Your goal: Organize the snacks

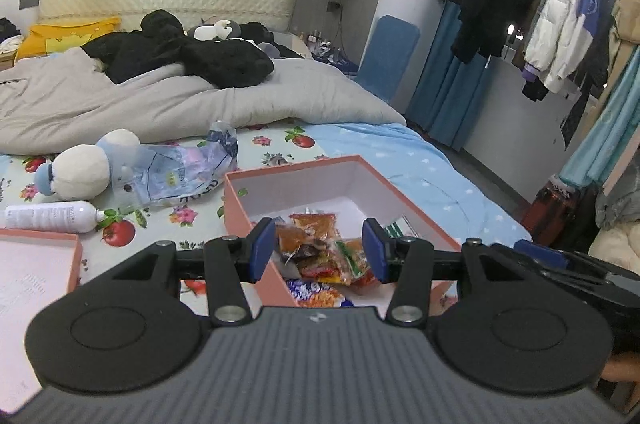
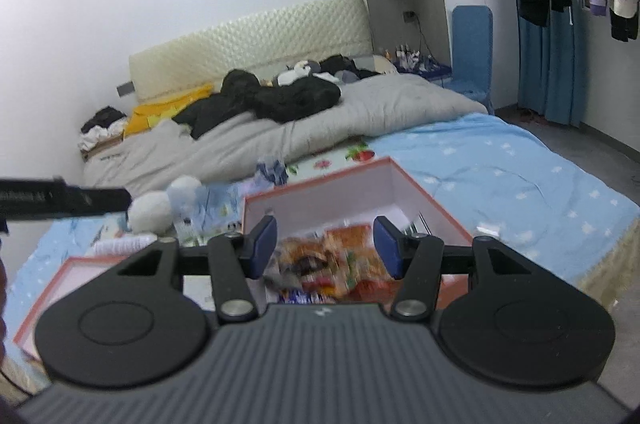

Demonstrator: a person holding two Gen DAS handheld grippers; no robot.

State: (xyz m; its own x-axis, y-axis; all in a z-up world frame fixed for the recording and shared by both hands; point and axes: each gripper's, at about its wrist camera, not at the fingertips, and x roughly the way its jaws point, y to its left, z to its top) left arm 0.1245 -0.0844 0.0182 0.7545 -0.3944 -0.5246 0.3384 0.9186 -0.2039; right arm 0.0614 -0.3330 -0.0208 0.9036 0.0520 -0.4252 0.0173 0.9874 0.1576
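A pink box [image 1: 304,176] with a white inside stands open on the bed. Several orange, red and blue snack packets [image 1: 320,256] lie heaped in its near part. My left gripper [image 1: 320,250] is open and empty, hovering just above the packets. In the right wrist view the same box [image 2: 360,180] and packets [image 2: 332,264] show, blurred. My right gripper [image 2: 326,248] is also open and empty above the packets. The right gripper's blue finger [image 1: 540,254] shows at the right edge of the left wrist view.
The pink box lid [image 1: 36,264] lies at the left. A white bottle [image 1: 48,218], a plush toy [image 1: 80,170] and a crumpled plastic bag [image 1: 188,172] lie behind it. A grey duvet [image 1: 160,100] with black clothes covers the far bed. Coats [image 1: 560,24] hang at the right.
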